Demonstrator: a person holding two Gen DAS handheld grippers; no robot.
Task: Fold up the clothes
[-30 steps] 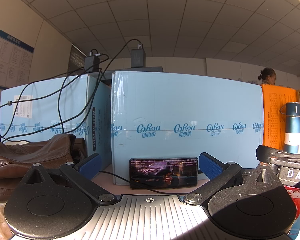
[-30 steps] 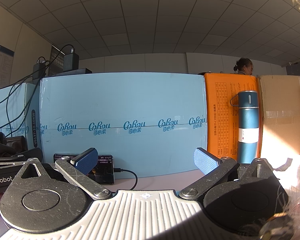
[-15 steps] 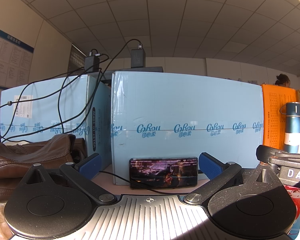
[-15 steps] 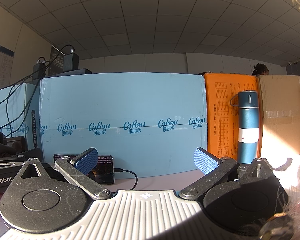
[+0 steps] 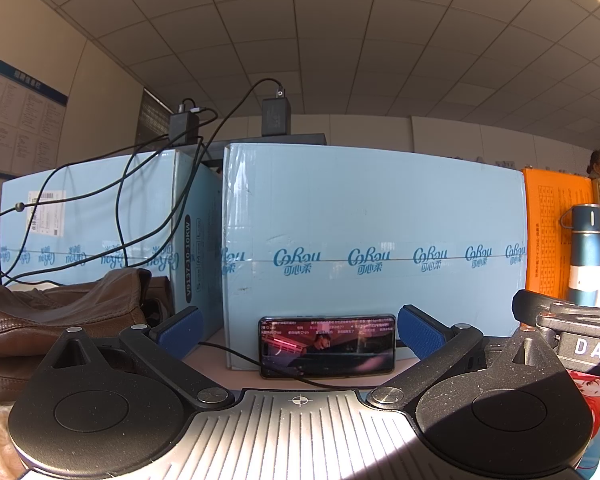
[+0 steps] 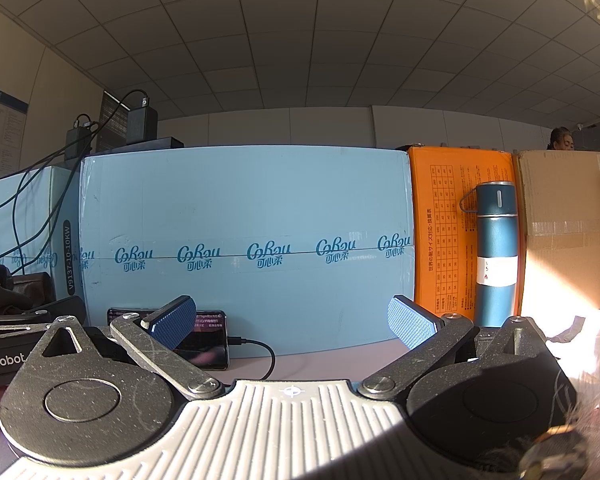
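Observation:
My left gripper (image 5: 300, 334) is open and empty, low over the table, its blue pads wide apart. It faces a phone (image 5: 327, 346) leaning on a light blue box (image 5: 372, 216). A brown leather garment (image 5: 60, 316) lies heaped to its left. My right gripper (image 6: 292, 322) is open and empty too, facing the same light blue box (image 6: 244, 208). The right gripper's body shows at the right edge of the left wrist view (image 5: 572, 328). The left gripper's body shows at the left edge of the right wrist view (image 6: 16, 340).
A second blue box (image 5: 92, 220) stands at the left with black cables (image 5: 140, 184) draped over it. An orange box (image 6: 444, 232), a teal flask (image 6: 496, 252) and a brown carton (image 6: 572, 232) stand at the right. A person's head (image 6: 560, 140) shows behind them.
Both grippers stay still and open. The person behind the boxes has moved to the right.

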